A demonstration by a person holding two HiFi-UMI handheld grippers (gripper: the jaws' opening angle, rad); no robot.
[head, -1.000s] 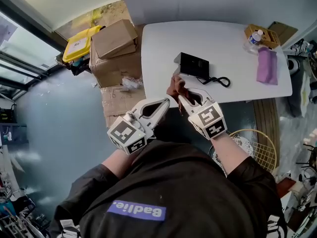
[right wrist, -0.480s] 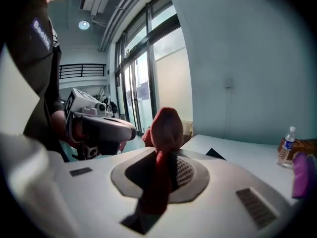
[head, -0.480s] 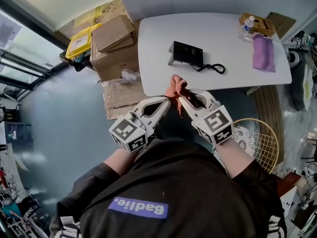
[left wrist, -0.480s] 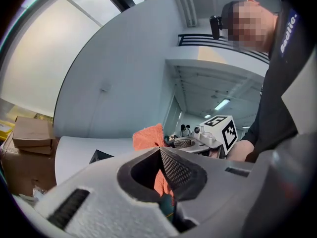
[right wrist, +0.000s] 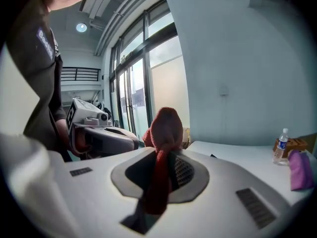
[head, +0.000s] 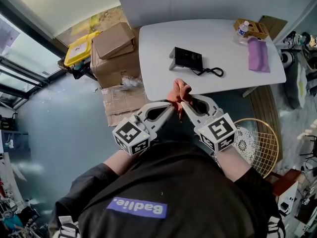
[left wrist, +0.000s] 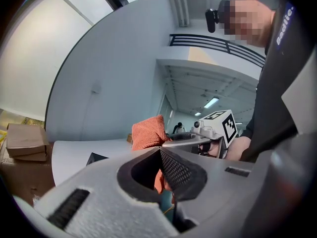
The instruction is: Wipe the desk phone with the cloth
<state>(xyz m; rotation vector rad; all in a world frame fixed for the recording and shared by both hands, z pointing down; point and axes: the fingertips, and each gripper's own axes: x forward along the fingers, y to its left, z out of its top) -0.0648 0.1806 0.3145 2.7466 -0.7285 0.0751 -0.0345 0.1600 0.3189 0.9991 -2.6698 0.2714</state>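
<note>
Ahead of both grippers and well apart from their tips, the desk phone point(head: 186, 58) lies on the white table point(head: 158, 41) in the head view. The left gripper point(head: 172, 105) and right gripper point(head: 183, 105) meet tip to tip off the table's near edge. An orange cloth point(head: 178, 89) is bunched above them.

From the left gripper view, its jaws are closed on the cloth point(left wrist: 147, 132), with a wad above the tips and a tail below. Only a dark corner of the phone shows beyond them.

From the right gripper view, its jaws pinch a fold of the cloth point(right wrist: 166, 125), which droops through the gap.

The cloth looks soft, light and limp, so a thick bunched fold seems the best hold. The phone likely slides easily. Its keys and handset cannot be made out.
</note>
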